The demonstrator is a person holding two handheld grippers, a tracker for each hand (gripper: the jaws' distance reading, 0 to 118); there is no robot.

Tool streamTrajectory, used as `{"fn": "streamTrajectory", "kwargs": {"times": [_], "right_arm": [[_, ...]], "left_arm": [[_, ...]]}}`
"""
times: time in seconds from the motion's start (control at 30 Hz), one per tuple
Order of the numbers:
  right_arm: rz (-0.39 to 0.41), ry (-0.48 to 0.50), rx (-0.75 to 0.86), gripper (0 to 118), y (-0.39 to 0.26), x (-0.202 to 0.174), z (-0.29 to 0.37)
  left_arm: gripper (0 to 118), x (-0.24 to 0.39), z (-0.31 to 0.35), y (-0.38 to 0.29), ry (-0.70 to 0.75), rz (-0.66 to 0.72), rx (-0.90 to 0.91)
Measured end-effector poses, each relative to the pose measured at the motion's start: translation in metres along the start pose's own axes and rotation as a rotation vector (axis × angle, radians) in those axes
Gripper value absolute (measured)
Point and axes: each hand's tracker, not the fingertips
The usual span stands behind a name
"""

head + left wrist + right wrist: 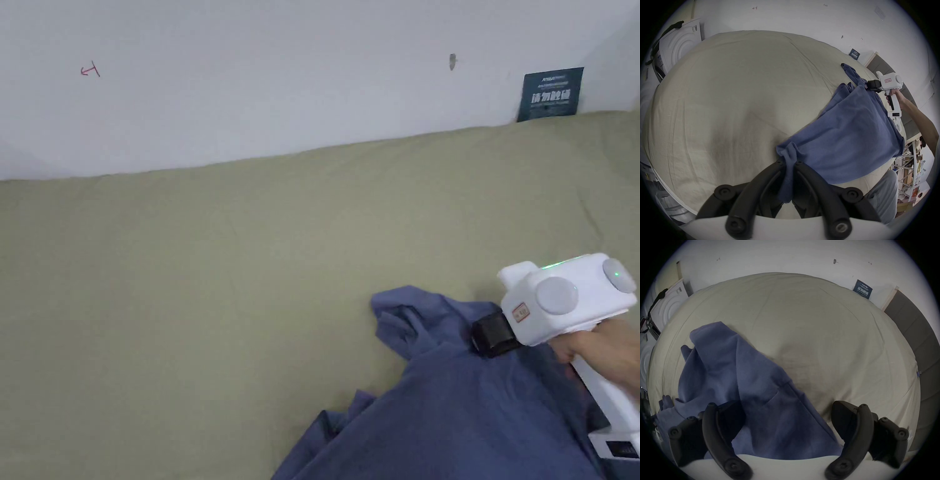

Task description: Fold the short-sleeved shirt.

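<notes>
here the blue shirt lies bunched on the right part of a bed covered with a pale green sheet, its cloth rumpled and partly lifted rather than spread flat. in the left gripper view the left gripper has its two black jaws drawn together on a twisted fold at the shirt's edge, with the cloth running down between them, so it has a firm pinch on the shirt. from that pinch the fabric stretches up and away toward the right gripper, a white tool with a black front held in a hand, whose tip is at the far end of the shirt. in the right gripper view the right gripper has its jaws standing wide apart; the shirt lies draped between and beneath them and covers part of the left jaw, but the two jaws are not pressing on it. in the head view the right gripper sits right at the crumpled top of the shirt. a white wall rises behind the bed, with a dark sign leaning against it.
</notes>
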Motion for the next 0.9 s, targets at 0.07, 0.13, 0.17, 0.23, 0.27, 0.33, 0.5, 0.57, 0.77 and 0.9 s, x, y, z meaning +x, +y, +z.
{"fn": "streamTrajectory", "kwargs": {"times": [0.07, 0.13, 0.17, 0.23, 0.27, 0.33, 0.5, 0.57, 0.77, 0.9], "right_arm": [[0.051, -0.006, 0.015, 98, -0.003, -0.008, 0.011], [0.071, 0.043, 0.023, 55, -0.005, -0.019, 0.031], [0.091, 0.089, 0.031, 5, -0.007, -0.026, 0.044], [0.166, -0.008, 0.076, 5, -0.007, -0.017, 0.044], [0.190, 0.021, 0.086, 5, -0.010, -0.014, 0.058], [0.180, 0.003, 0.138, 5, -0.021, -0.028, 0.101], [0.144, 0.046, 0.278, 5, -0.034, -0.009, 0.205], [0.136, 0.045, 0.338, 5, -0.038, -0.003, 0.247], [0.073, 0.001, 0.553, 5, -0.057, 0.018, 0.377], [0.000, 0.003, 0.675, 5, -0.062, 0.033, 0.449]], "left_arm": [[5, 0.000, -0.001, 0.001, 0.002, -0.005, -0.001], [5, 0.001, -0.001, 0.000, 0.009, -0.002, -0.002], [5, 0.004, 0.001, 0.000, 0.017, -0.007, -0.001], [5, 0.007, 0.000, 0.000, 0.040, -0.040, 0.000], [5, 0.007, 0.000, -0.001, 0.039, -0.037, 0.001], [5, 0.006, 0.004, 0.000, 0.041, -0.025, 0.007], [5, 0.007, 0.044, 0.018, 0.022, 0.025, 0.133], [5, 0.011, 0.068, 0.033, 0.028, 0.009, 0.193], [5, 0.025, 0.156, 0.100, 0.066, -0.028, 0.402], [5, 0.056, 0.229, 0.139, 0.111, -0.042, 0.539]]}}
